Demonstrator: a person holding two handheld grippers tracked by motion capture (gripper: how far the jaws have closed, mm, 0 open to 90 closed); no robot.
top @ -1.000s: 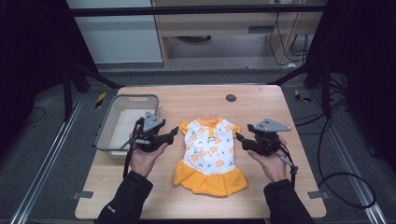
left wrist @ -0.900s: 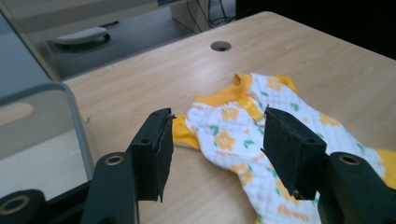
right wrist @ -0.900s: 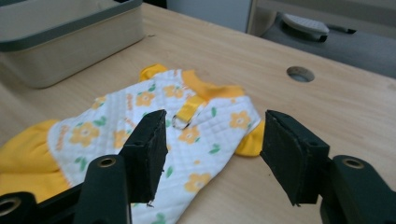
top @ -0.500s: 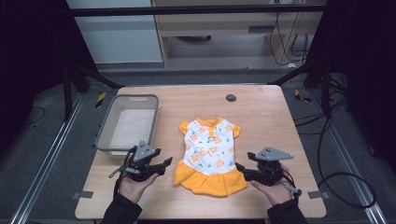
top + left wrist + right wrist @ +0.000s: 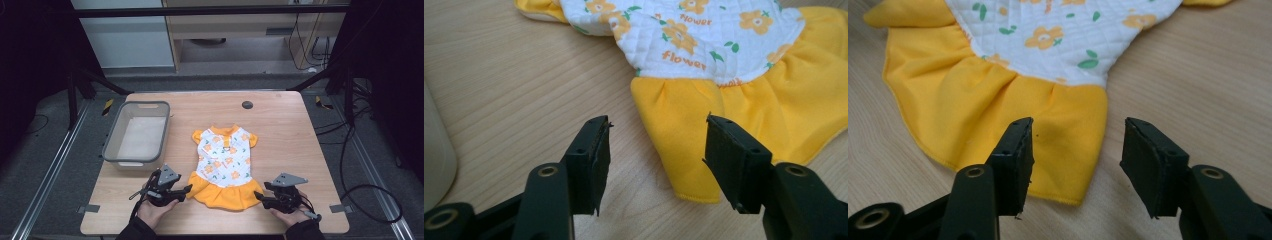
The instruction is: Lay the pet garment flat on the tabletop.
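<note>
A small dress [image 5: 223,159] lies flat on the wooden table [image 5: 280,130], with a white flowered top and an orange-yellow skirt [image 5: 226,194] toward the near edge. My left gripper [image 5: 187,192] is low at the skirt's left lower corner and points right. In the left gripper view its jaws [image 5: 658,125] stand open on either side of that skirt corner [image 5: 684,145], not pressing it. My right gripper [image 5: 259,198] sits at the skirt's right lower corner and points left. Its jaws [image 5: 1078,125] have just been closing but are open, with the skirt corner [image 5: 1068,150] between them.
A grey plastic tub [image 5: 137,135] stands at the table's left side behind my left hand; its wall [image 5: 434,160] shows in the left gripper view. A dark round spot [image 5: 247,104] marks the far middle of the table. The near table edge is just behind both hands.
Both hands have moved down and toward the near edge, from beside the dress's upper part to the skirt's two lower corners. The dress has not moved.
</note>
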